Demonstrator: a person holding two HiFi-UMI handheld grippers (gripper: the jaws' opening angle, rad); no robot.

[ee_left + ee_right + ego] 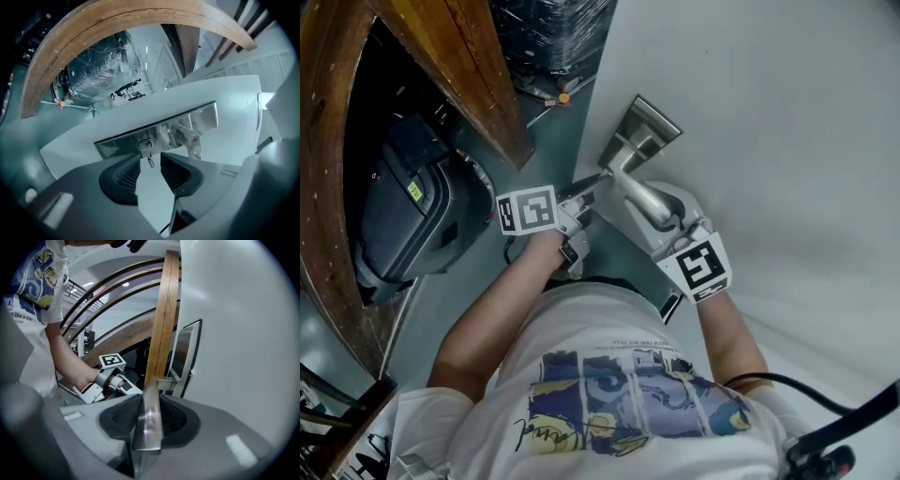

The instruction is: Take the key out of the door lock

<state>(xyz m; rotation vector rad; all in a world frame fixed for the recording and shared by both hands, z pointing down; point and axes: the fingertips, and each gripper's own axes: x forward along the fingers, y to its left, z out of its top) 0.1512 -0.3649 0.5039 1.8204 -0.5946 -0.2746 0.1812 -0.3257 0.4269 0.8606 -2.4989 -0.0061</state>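
A small metal key (150, 157) sticks out of the keyhole in the steel lock plate (206, 117) on the white door (787, 122). In the left gripper view the key hangs between the tips of my left gripper (150, 165). Its jaws are open and the pads do not touch the key. In the head view my left gripper (581, 194) is at the door's edge beside the lock. My right gripper (150, 417) is shut on the silver door handle (149, 425), and its lever runs between the pads. The head view shows my right gripper (664, 217) holding the door handle (636, 192).
A brown wooden curved rail (459, 66) stands to the left of the door edge. A black wheeled machine (408, 211) sits on the green floor under it. A plastic-wrapped load (548, 33) is further back. A black cable (825, 412) runs at the lower right.
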